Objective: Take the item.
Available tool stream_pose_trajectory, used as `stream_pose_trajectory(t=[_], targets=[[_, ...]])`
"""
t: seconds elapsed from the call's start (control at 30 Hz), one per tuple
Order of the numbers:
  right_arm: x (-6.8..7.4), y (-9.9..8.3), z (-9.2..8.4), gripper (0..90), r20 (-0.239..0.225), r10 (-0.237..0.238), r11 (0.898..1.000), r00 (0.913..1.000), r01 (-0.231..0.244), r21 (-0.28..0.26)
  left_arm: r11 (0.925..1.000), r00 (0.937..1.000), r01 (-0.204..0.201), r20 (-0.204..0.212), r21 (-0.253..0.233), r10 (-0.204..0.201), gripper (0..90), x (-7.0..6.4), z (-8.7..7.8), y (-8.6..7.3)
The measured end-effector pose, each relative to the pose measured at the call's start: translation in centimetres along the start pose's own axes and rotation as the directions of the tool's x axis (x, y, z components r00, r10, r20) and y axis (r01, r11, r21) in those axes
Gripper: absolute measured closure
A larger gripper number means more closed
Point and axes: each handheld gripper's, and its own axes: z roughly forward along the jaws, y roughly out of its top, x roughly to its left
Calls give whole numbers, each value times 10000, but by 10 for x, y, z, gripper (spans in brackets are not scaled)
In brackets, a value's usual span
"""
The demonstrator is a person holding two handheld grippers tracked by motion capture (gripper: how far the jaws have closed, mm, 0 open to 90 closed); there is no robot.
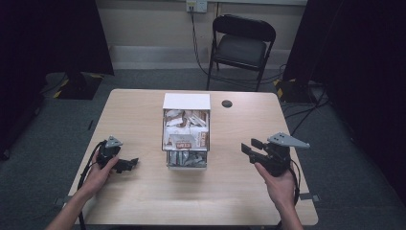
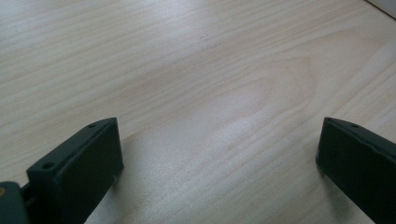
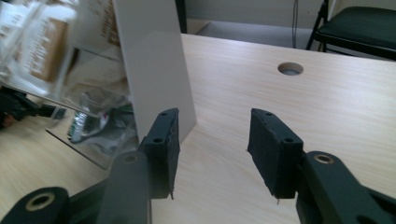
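Your left gripper point(image 1: 125, 164) rests on the table point(image 1: 143, 201) at the near left, jaws wide apart with nothing between them, parked clear of the work. The rack point(image 1: 186, 136) of packets stands mid-table. Your right gripper point(image 1: 250, 147) hangs raised at its right, jaws half apart and empty, aimed at the rack's white side point(image 3: 154, 65), likely lining up a reach.

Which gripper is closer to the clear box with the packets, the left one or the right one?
Left, by a small margin. The left gripper rests on the table just left of the clear box, jaws open and empty. The right gripper is right of it, a little farther off, open and empty.
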Motion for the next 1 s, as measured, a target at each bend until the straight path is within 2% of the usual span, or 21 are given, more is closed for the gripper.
stream_pose_trajectory(t=[0.1,0.2,0.43,0.53,0.6,0.77,0.9,1.0], targets=[[5,10,-1,568,-226,-141,9999,9996,140,-43,10000,10000,2,1,-1,-2,0,0,0,0],[8,16,-3,621,-182,-116,9998,9998,113,-187,10000,10000,2,0,-2,-2,0,0,0,0],[13,28,-4,641,-551,-46,9997,9985,33,-232,10000,10000,1,0,-1,-1,0,0,0,0],[18,35,-4,621,-820,-2,9989,9966,-36,-461,10000,10000,0,0,-1,0,0,0,0,0],[22,41,-5,605,-1215,39,9963,9926,-143,-852,10000,10000,0,2,0,0,0,0,0,0],[28,49,-5,604,-1583,-40,9946,9874,-125,-1031,10000,10000,-1,0,0,1,0,0,0,0],[35,57,-1,599,-2069,-129,9934,9783,-110,-1141,10000,10000,-1,1,0,1,0,0,0,0],[40,60,1,588,-2064,-219,9923,9782,-38,-1235,10000,10000,-1,2,1,1,0,0,0,0]])
